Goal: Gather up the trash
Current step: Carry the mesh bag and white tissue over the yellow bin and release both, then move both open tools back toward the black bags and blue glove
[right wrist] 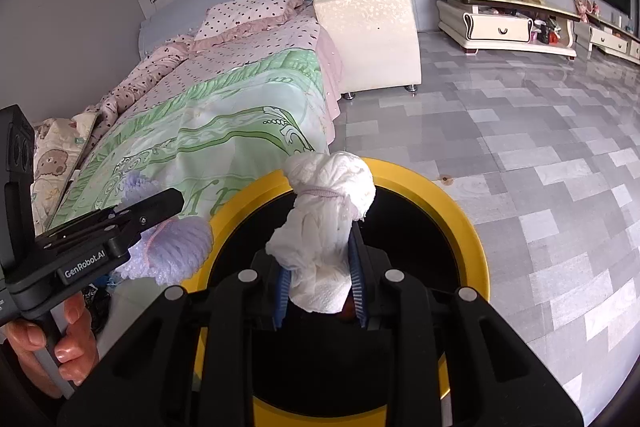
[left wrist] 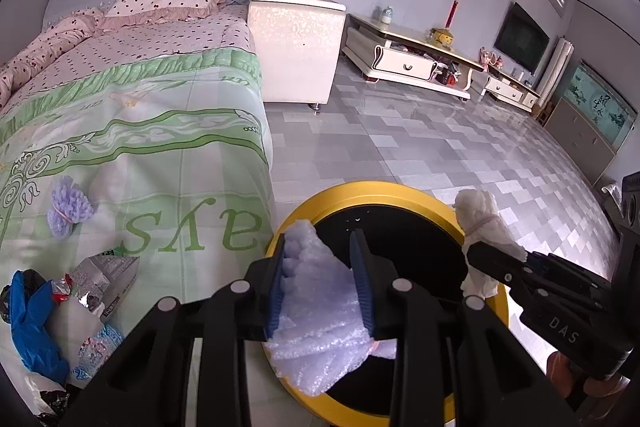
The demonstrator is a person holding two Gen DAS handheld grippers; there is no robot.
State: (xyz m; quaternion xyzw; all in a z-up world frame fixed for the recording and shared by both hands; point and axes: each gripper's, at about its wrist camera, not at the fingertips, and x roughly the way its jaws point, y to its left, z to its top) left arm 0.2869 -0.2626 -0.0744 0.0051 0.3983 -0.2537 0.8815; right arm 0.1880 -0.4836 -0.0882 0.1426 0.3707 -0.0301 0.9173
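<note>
black tools [left wrist: 322, 281] [right wrist: 320, 287] with blue ribbed pads [left wrist: 276, 291], round silver screws, white lettering; bare-skinned hand [right wrist: 48, 343]

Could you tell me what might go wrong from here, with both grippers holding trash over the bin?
The left gripper holds the crumpled lilac foam sheet above the yellow rim of the black round bin; released here, it might land outside. The right gripper and its white tied paper bundle sit close by, so the two tools could collide.

Crinkled white paper wad [right wrist: 328, 227], bubbly translucent plastic foam sheet [left wrist: 320, 311], glossy yellow-rimmed bin [left wrist: 404, 189], shiny tiled floor [left wrist: 440, 143].
</note>
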